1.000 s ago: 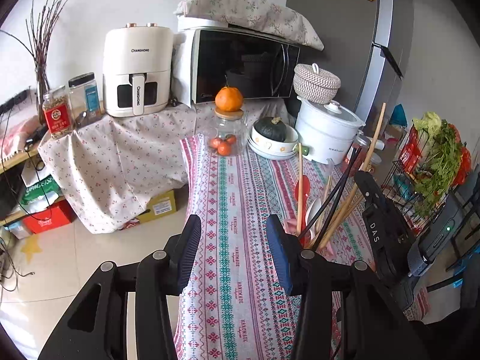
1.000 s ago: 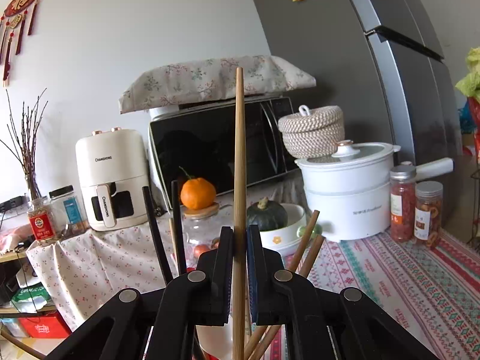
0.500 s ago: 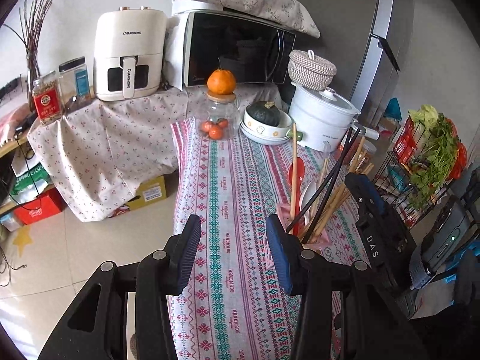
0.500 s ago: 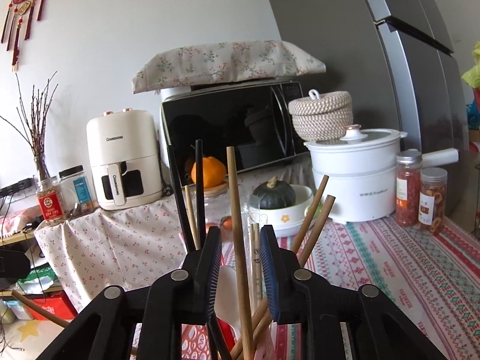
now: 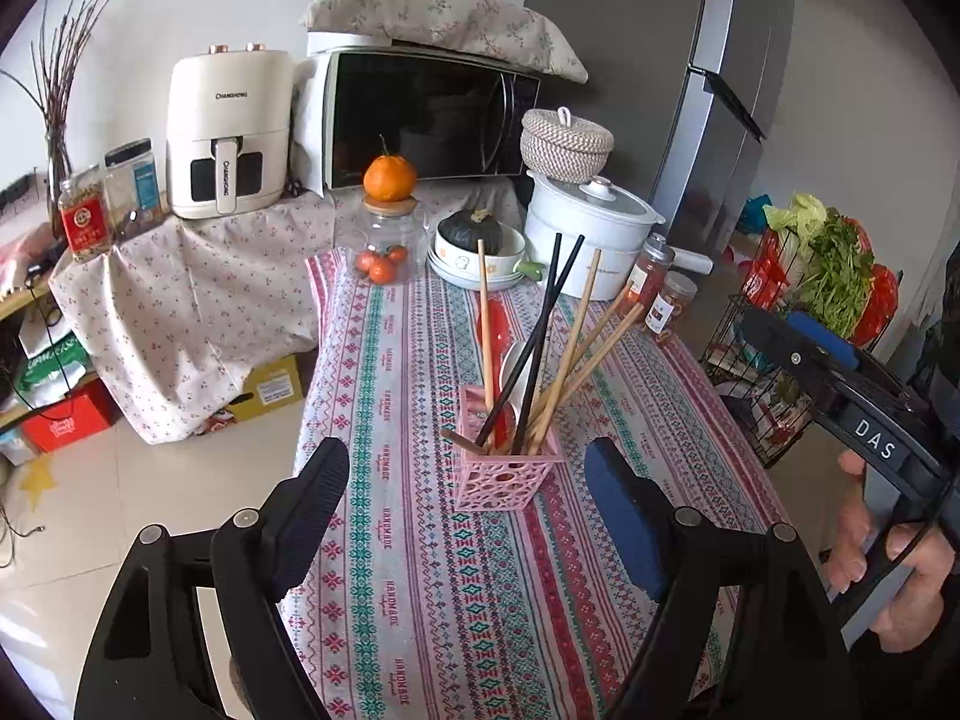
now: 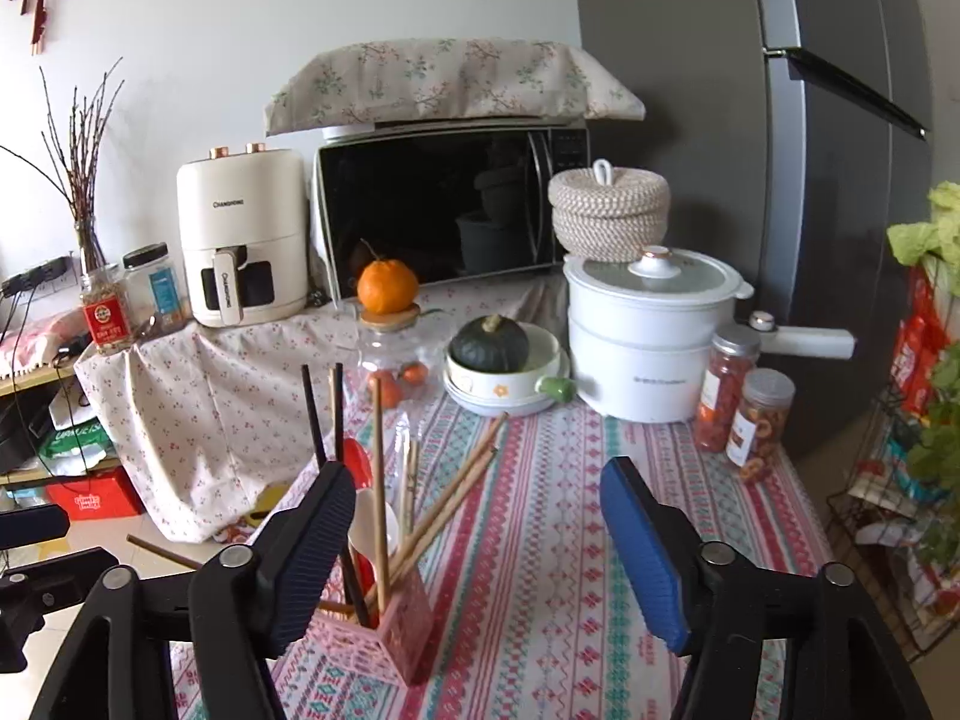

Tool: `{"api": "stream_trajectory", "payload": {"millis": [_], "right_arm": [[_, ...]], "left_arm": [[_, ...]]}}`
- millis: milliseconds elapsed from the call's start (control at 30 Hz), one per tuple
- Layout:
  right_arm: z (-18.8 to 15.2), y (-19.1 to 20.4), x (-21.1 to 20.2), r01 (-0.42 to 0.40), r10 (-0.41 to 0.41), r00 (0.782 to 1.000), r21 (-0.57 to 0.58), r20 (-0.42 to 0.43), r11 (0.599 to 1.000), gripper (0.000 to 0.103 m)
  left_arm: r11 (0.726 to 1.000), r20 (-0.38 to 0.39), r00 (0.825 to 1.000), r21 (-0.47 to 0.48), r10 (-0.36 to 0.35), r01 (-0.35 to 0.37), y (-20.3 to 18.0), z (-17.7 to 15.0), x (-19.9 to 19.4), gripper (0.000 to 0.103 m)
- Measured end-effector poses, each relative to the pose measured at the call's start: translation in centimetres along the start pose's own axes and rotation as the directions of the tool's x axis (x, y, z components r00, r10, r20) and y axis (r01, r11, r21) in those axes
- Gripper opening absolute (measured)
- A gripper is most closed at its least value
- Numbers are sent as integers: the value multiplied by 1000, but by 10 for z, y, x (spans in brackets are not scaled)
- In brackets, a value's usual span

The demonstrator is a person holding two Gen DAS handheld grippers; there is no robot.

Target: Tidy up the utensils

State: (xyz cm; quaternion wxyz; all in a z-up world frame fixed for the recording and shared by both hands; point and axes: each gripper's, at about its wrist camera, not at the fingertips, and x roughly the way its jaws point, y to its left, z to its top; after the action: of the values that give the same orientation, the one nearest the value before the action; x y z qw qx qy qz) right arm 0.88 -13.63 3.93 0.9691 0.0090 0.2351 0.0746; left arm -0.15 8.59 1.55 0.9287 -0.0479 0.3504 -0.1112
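A pink perforated utensil holder (image 5: 507, 471) (image 6: 384, 642) stands on the patterned tablecloth (image 5: 420, 570). It holds several wooden chopsticks (image 5: 576, 348), two black chopsticks (image 5: 540, 330), a red spoon (image 5: 493, 324) and a white spoon (image 6: 372, 525). My left gripper (image 5: 465, 450) is just short of the holder, its jaws opening, and the pads touch nothing. My right gripper (image 6: 477, 471) hangs above and to the right of the holder. Its jaws are opening with nothing between them. A person's hand (image 5: 882, 564) holds the right gripper at the right of the left wrist view.
At the table's far end stand a glass jar (image 5: 387, 240) with an orange on top, a bowl with a green squash (image 5: 477, 234), a white pot (image 5: 591, 228) and two spice jars (image 6: 744, 414). A wire rack of vegetables (image 5: 822, 300) is right of the table. The floor drops away at the left.
My right gripper has let go of the wooden chopstick, now standing in the holder, and risen with its jaws spread. My left gripper has drawn back and opened wider.
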Motion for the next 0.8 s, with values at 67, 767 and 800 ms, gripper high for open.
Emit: {"api": "stream_trajectory", "payload": {"millis": [67, 767, 800], "right_arm": [[-3, -5, -11, 32, -32, 998, -1, -61, 999, 84], [-19, -40, -33, 194, -194, 956, -18, -222, 981, 100], [-19, -41, -32, 195, -195, 955, -19, -225, 981, 100]], "left_arm": [[999, 8, 999, 13, 32, -32, -12, -3, -6, 90], [991, 16, 994, 77, 110, -111, -68, -13, 3, 93], [990, 19, 993, 82, 114, -115, -69, -12, 4, 93]]}}
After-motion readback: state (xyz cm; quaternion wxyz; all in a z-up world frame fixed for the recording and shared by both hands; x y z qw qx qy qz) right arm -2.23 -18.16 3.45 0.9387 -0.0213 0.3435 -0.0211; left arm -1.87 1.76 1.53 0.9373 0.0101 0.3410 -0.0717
